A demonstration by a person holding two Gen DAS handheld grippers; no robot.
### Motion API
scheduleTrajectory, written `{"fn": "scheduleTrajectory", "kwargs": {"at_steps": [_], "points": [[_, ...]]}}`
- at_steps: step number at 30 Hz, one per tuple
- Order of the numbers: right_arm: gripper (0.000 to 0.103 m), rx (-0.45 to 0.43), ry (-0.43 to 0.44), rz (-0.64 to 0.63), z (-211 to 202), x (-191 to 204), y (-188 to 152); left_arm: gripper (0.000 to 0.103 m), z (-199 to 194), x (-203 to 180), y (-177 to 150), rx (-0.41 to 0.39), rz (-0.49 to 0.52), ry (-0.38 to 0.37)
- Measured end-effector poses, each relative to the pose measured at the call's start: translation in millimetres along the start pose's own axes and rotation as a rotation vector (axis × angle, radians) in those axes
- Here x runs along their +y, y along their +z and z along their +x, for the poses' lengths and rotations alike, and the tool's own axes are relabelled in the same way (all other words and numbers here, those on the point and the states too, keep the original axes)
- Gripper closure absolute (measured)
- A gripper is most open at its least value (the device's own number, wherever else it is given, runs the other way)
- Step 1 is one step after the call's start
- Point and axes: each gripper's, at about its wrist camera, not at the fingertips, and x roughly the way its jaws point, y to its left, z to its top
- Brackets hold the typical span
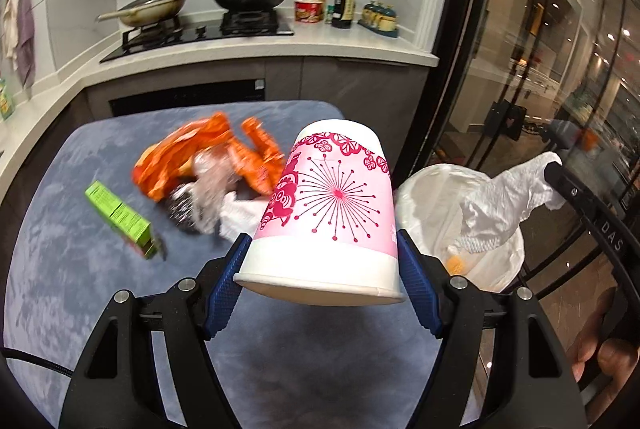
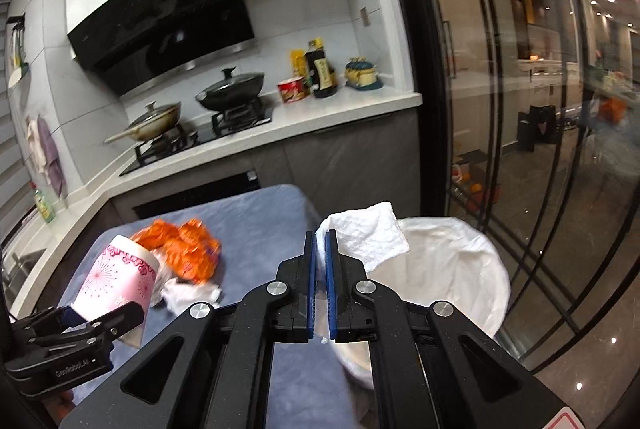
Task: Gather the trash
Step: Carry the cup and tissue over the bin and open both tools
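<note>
My left gripper [image 1: 322, 249] is shut on a pink and white paper cup [image 1: 332, 205], held mouth towards the camera above the blue table [image 1: 80, 289]; the cup shows at lower left in the right wrist view [image 2: 124, 277]. My right gripper [image 2: 321, 241] is shut on a white paper tissue [image 2: 368, 233], held over the rim of a white-lined trash bin [image 2: 452, 269]. The bin [image 1: 432, 205] and the tissue [image 1: 516, 185] also show in the left wrist view. An orange wrapper [image 1: 208, 157], crumpled clear and white trash [image 1: 216, 205] and a green box [image 1: 120, 213] lie on the table.
A kitchen counter [image 1: 360, 45] with a stove, two pans, bottles and a red noodle cup stands behind the table. Glass sliding doors [image 1: 540, 69] run along the right, beside the bin. A person's fingers [image 1: 600, 361] show at lower right.
</note>
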Motion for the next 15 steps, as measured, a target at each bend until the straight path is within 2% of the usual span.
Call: {"fn": "scheduleTrajectory", "kwargs": {"at_steps": [7,15], "points": [[0.099,-0.035,-0.063,0.028,3.1,-40.3,15.4,0.035,12.2,-48.7,16.1,-0.020,0.081,-0.043],[0.099,0.008,-0.082,0.069,23.6,-79.1,15.4,0.035,43.0,-95.9,17.8,-0.002,0.157,-0.081]]}}
